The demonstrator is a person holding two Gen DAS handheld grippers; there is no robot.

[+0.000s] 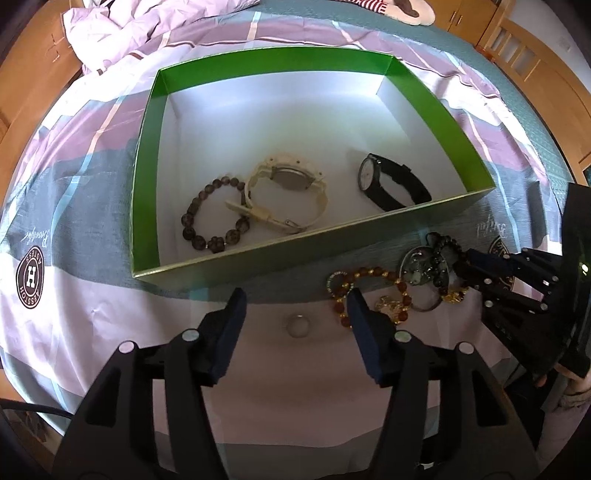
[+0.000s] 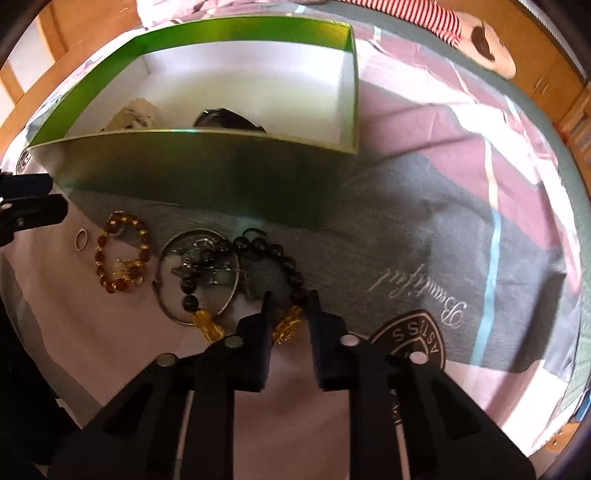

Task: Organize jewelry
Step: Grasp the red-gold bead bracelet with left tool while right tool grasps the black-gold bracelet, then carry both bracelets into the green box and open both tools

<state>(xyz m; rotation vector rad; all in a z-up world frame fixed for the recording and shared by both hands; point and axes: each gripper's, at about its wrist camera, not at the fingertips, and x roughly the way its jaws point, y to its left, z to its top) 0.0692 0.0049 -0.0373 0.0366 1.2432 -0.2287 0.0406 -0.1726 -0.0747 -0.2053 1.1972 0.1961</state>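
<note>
A green box (image 1: 332, 236) with a white inside lies on the bed; it also shows in the right wrist view (image 2: 207, 181). It holds a dark bead bracelet (image 1: 212, 214), a cream watch (image 1: 286, 192) and a black watch (image 1: 391, 182). My left gripper (image 1: 295, 299) is open, with a small silver ring (image 1: 297, 326) on the sheet between its fingers. An amber bead bracelet (image 2: 122, 253) and a silver bangle (image 2: 199, 273) lie in front of the box. My right gripper (image 2: 290, 301) is open around the black bead bracelet (image 2: 273, 251) with gold charms.
A patterned pink, grey and white bedsheet (image 1: 92, 206) covers the bed. A crumpled duvet (image 1: 147, 26) lies at the far left. Wooden furniture (image 1: 532, 55) stands beyond the bed at the right.
</note>
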